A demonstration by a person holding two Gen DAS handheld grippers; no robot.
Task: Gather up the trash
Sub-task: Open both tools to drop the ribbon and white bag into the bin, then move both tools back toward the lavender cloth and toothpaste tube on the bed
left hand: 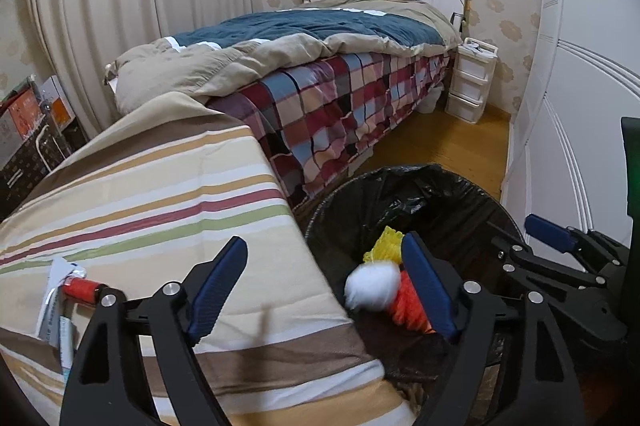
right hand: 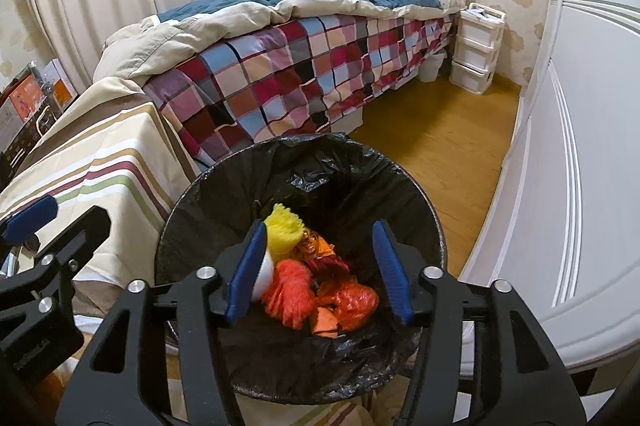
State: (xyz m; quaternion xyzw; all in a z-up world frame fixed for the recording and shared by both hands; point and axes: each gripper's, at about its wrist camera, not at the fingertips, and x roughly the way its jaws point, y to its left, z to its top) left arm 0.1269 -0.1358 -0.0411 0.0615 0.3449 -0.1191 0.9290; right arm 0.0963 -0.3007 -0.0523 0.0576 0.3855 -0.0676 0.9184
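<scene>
A bin with a black liner [right hand: 352,161] stands on the floor beside the striped table; it also shows in the left wrist view [left hand: 400,193]. Inside lie a yellow net [right hand: 282,230], orange net and wrappers [right hand: 352,300] and a blurred white ball [left hand: 372,286], which looks in mid-air over the bin. My left gripper [left hand: 326,290] is open and empty over the table's edge and the bin. My right gripper [right hand: 320,274] is open and empty above the bin. A red-capped item with white paper [left hand: 78,288] lies on the table at the left.
The table has a striped cloth [left hand: 160,193]. A bed with a checked cover [right hand: 300,73] stands behind. A white drawer unit [right hand: 478,47] is by the headboard. White wardrobe doors [right hand: 580,145] run along the right. Boxes [left hand: 28,121] stand at the far left.
</scene>
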